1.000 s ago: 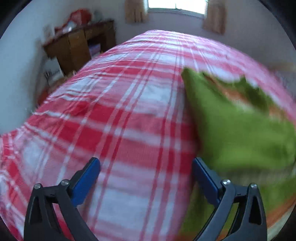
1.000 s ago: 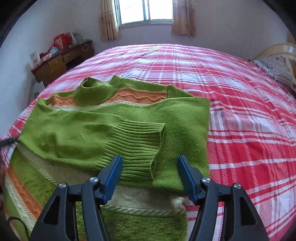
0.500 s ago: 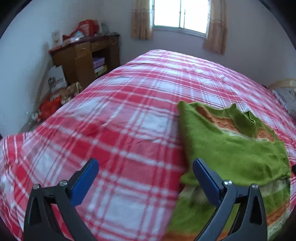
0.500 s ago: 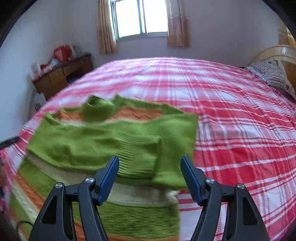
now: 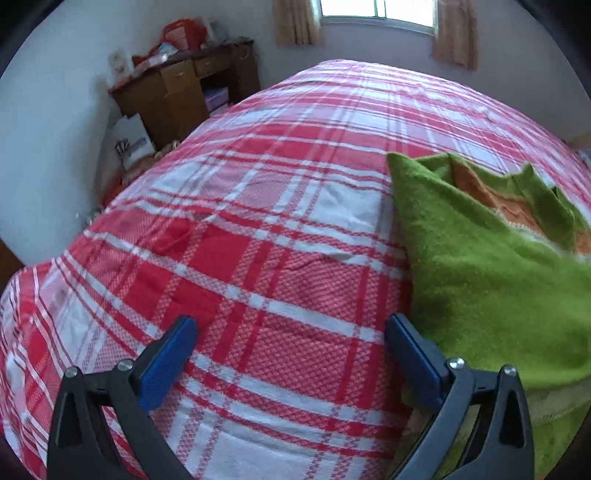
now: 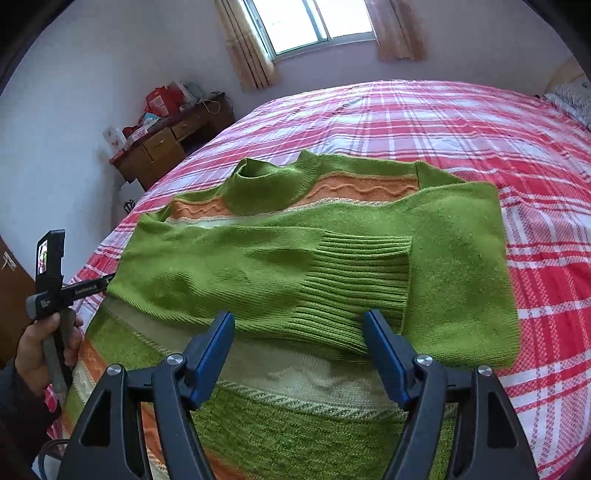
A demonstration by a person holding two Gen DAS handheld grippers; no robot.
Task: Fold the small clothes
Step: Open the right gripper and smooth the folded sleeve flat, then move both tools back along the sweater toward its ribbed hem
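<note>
The right gripper (image 6: 299,330) points down at a green knitted sweater (image 6: 321,266) on a bed, its blue-padded jaws opening and pressing on nothing; the ribbed cuff (image 6: 365,273) of a folded-in sleeve lies just beyond and between the tips. The left gripper (image 5: 288,336) stands released too, jaws wide over bare bedspread (image 5: 258,240), with its right finger (image 5: 413,358) just beside the sweater's folded edge; whether pad and knit touch cannot be told. Both tools are cut off by the bottom edge of their own views, so only the black finger arms and blue pads show.

In the right wrist view the sweater lies spread on the red-and-white plaid cover, collar (image 6: 269,181) toward the window, both sleeves laid across the chest over orange and cream bands. Its hem runs out of frame beneath the gripper. In the left wrist view only the garment's left shoulder and collar show, slightly blurred, the rest lost past the right border.

At the left edge of the right wrist view, a person's left hand (image 6: 40,347) grips the handle of the other tool, its dark sleeve (image 6: 22,410) cropped by the frame. The printing on that tool's bar is too small to read.

A wooden desk (image 6: 166,144) piled with indistinct red packages stands against the far wall by a curtained window (image 6: 314,22).
</note>
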